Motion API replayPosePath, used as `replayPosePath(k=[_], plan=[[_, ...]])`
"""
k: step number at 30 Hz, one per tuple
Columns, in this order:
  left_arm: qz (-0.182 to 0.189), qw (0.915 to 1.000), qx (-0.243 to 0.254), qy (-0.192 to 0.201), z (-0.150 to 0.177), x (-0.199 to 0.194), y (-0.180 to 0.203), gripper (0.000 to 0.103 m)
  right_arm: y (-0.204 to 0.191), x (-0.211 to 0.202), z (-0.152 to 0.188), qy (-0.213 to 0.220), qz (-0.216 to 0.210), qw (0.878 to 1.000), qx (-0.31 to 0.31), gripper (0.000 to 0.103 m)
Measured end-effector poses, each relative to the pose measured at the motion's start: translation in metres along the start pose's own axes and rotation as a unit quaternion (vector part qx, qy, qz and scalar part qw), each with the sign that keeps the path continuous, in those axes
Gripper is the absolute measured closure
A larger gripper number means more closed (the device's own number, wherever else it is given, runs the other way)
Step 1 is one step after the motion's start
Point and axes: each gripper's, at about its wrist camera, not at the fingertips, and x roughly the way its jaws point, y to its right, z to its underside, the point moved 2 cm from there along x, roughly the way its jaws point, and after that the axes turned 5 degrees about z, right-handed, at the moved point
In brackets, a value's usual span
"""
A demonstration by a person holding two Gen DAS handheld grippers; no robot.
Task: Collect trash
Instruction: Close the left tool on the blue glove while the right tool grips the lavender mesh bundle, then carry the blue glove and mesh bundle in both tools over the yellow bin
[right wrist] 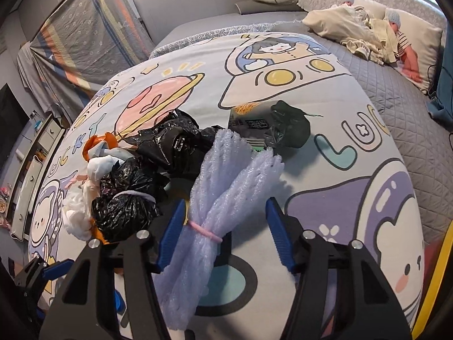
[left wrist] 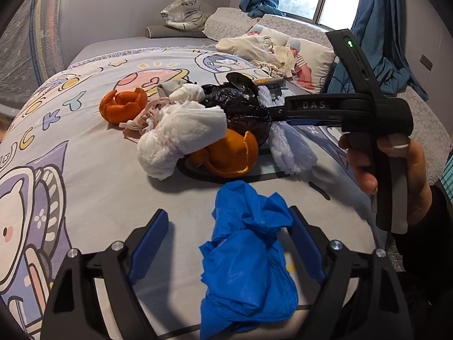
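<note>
Bed (left wrist: 119, 198) with cartoon quilt, trash piled mid-quilt. Left claw (left wrist: 228, 243) released, straddling blue bag (left wrist: 246, 257). Right claw (right wrist: 223, 235) released around foam bundle (right wrist: 215, 198), beside black bags (right wrist: 147, 175) and peels (left wrist: 226, 153).

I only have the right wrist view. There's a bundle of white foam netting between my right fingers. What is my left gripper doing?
Observer: The left gripper is open, with a crumpled blue plastic bag between its fingers on the bedspread.
Operator: Is there peel I can't see properly behind the black bags?
Observer: Yes, an orange peel lies in front of the black plastic bag, partly under a white tissue wad.
Operator: Only that one?
Observer: A second orange peel sits further left, beside the tissue.
Operator: Is my right gripper closed on the foam?
Observer: No, the right gripper is open around the foam netting.
</note>
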Motion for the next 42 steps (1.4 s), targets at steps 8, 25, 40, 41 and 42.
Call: replayPosePath(k=[8,25,40,41,42], plan=[[-0.014,0.9991,0.033,-0.021,0.004,0.009,0.017,0.053,0.000,0.005,-0.002,-0.006,-0.008,1.000,0.002,0.057],[-0.028,0.9992,0.015,-0.025,-0.005,0.001,0.013,0.079,0.014,-0.015,0.000,0.018,-0.022,1.000,0.008,0.079],[-0.021,0.9995,0.023,-0.010,-0.021,-0.006,0.028,0.079,0.079,-0.075,0.016,0.063,-0.018,0.996,0.057,0.079],[-0.018,0.9994,0.026,-0.010,-0.024,-0.004,0.031,0.079,0.083,-0.079,0.018,0.066,-0.016,0.996,0.059,0.079],[-0.017,0.9994,0.029,-0.010,-0.026,-0.003,0.035,0.079,0.091,-0.084,0.019,0.071,-0.013,0.995,0.064,0.079]])
